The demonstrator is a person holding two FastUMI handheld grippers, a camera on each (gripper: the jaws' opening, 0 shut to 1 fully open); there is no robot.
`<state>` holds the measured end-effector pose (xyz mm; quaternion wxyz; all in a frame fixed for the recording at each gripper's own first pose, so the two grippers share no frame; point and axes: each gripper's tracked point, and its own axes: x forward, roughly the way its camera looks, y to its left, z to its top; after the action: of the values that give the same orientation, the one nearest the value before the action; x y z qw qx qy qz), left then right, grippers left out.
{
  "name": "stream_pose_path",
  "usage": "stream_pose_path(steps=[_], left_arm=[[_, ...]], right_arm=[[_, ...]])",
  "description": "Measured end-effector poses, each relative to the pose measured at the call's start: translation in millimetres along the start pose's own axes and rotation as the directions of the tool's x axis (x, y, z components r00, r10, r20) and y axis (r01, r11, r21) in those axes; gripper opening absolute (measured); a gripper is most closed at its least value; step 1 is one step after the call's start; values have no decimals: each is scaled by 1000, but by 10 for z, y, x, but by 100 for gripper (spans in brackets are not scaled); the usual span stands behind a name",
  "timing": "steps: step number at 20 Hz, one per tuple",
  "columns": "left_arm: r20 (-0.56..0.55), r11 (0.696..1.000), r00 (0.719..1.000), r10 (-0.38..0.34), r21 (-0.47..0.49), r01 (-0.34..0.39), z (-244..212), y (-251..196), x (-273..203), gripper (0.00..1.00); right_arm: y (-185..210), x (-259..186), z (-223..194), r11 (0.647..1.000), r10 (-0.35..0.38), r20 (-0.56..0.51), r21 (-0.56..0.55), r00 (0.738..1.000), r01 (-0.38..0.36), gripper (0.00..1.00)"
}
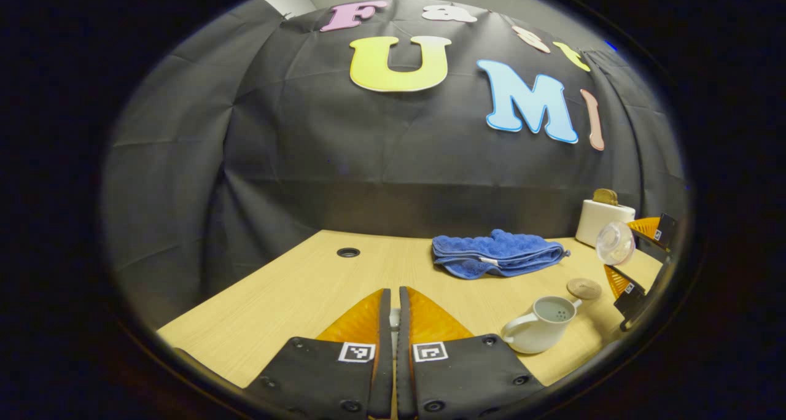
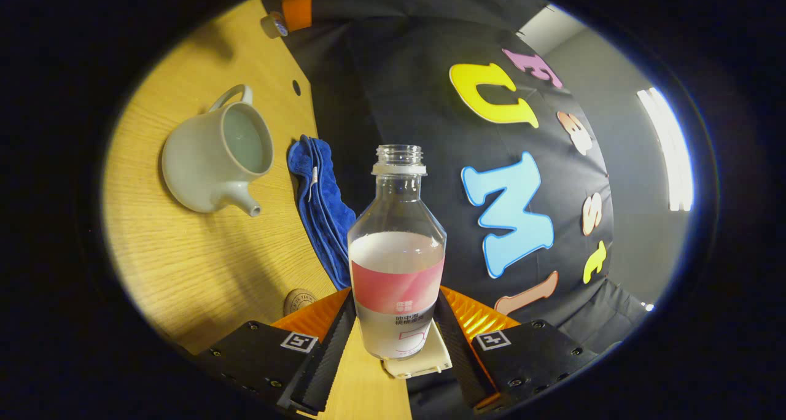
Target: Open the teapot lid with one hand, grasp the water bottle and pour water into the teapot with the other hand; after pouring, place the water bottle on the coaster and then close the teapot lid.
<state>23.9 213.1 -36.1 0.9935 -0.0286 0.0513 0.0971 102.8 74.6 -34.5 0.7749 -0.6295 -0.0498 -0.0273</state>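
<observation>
A light wooden table is standing against the booth's black cloth wall, with a small round hole showing in its top near the back edge. In the left gripper view, a folded blue towel is lying toward the rear of the table, and a white toaster with a slice of bread poking out is standing beside it, farther along the wall. The pale teapot is sitting on the table in front of the towel with its lid off, its strainer holes showing inside. A round wooden coaster is lying just beside the teapot, with nothing on it.

The left gripper is hovering low over the table with its fingers drawn almost together; something pale is glimpsed in the narrow slit between them, but what it is cannot be told. At the edge of that same view the right gripper is appearing, carrying the water bottle tilted on its side above the coaster and teapot.

In the right gripper view, the right gripper is clamping the water bottle by its labelled lower half, both fingers pressing on its sides. The bottle is uncapped and partly full of clear water. The scene is appearing rotated there: the open teapot is lying off to one side with the towel between it and the bottle.
</observation>
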Motion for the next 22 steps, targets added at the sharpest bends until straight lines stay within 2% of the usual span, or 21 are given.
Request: stream_pose_path(steps=[5, 11, 16, 22], left_arm=[[-5, 1000, 1000, -9, -3, 9, -12, -19, -9, 10], [-12, 1000, 1000, -16, -3, 16, -34, -38, 1, 10], [-14, 1000, 1000, -17, -2, 17, -47, -34, 0, 10], [-20, 1000, 1000, -20, 1, 20, -66, -46, 3, 10]], right_arm=[[54, -45, 111, 990, -7, 60, -138, 998, 15, 78], [66, -56, 166, 953, -34, 114, -296, 993, 67, 78], [70, -54, 181, 924, -48, 145, -369, 988, 100, 78], [56, -37, 195, 908, -56, 169, -401, 984, 121, 77]])
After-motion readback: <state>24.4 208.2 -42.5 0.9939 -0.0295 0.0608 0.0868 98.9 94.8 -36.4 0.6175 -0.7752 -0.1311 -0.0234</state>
